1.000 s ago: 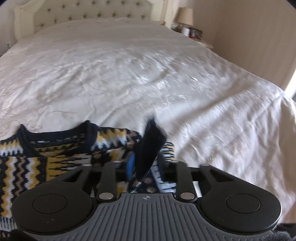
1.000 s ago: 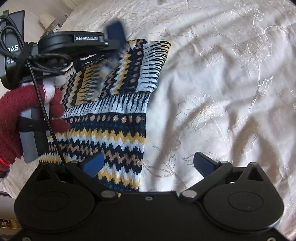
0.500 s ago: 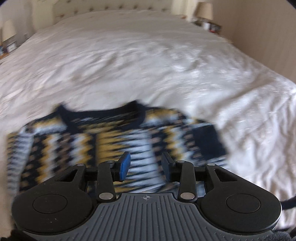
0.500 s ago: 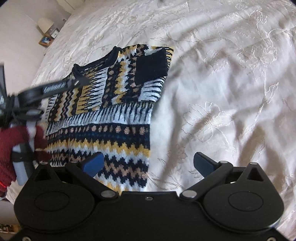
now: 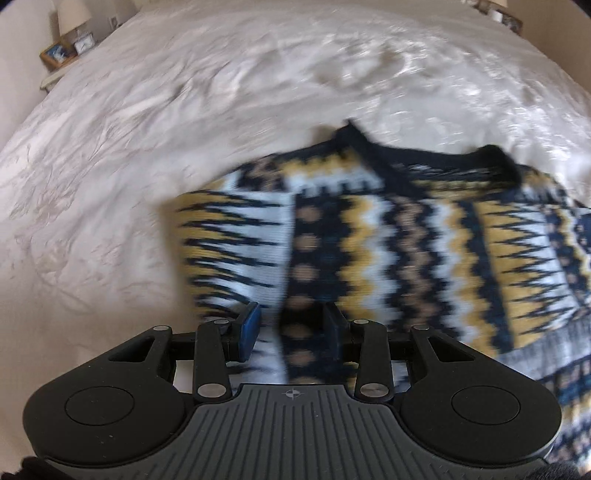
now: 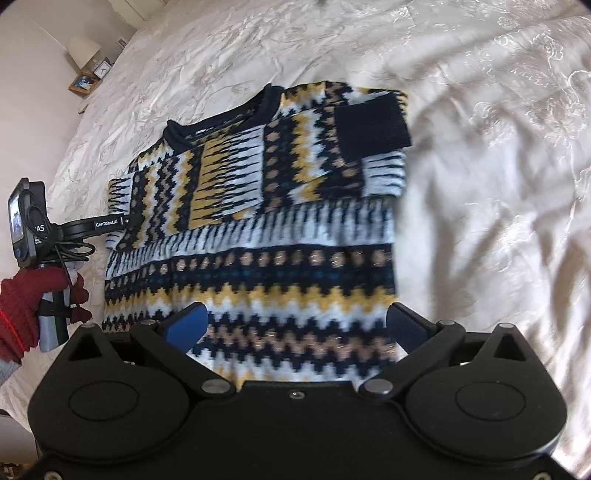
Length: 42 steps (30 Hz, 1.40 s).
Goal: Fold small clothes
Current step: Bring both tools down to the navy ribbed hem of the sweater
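Note:
A navy, yellow and white patterned sweater (image 6: 258,229) lies flat on the white bedspread (image 6: 480,184), neckline away from me. One sleeve is folded across the chest, its navy cuff (image 6: 373,125) at the upper right. My left gripper (image 5: 291,321) hovers over the sweater's (image 5: 406,240) left part, jaws a little apart with nothing pinched. In the right wrist view the left gripper (image 6: 123,221) sits at the sweater's left edge, held by a hand in a red glove (image 6: 22,306). My right gripper (image 6: 295,317) stands wide open above the hem, holding nothing.
The wrinkled bedspread (image 5: 184,129) stretches all around the sweater. A bedside table with a lamp, a clock and a framed picture (image 6: 88,70) stands past the bed's far left corner. Another nightstand (image 5: 506,14) shows at the far right.
The left gripper let go of the navy cuff, which now lies on the chest, and swung over to the sweater's left side. The right gripper shifted over the hem, still open.

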Motion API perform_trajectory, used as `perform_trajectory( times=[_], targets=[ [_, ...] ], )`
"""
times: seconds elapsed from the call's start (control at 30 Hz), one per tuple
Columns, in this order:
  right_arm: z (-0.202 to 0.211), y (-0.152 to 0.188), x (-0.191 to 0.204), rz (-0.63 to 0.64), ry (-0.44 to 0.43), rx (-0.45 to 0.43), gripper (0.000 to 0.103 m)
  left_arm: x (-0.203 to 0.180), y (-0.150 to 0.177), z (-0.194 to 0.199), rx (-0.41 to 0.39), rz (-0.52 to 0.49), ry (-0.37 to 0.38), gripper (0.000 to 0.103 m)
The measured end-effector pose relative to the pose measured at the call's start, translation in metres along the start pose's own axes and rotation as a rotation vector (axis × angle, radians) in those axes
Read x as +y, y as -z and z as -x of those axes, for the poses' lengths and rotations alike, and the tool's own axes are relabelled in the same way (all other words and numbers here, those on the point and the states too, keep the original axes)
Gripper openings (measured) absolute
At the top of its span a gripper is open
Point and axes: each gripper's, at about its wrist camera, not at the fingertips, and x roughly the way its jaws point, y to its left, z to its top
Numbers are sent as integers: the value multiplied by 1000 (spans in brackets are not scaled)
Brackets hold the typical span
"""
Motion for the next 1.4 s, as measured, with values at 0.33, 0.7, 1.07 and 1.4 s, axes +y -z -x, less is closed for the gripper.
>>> perform_trajectory(
  times=[0.33,0.7,1.07,1.4],
  targets=[
    [-15,22,35,-11,72,2,103,25,8,11,-38,-35,99,37],
    [-16,62,38,-40,132,14,103,44,99,70,0,5,242,53],
    [0,101,33,-24,97,-10,103,59,181,116,30,113,269,77],
    [11,152,24,96,59,17,103,34,244,149,13,139,265,78]
  ],
)
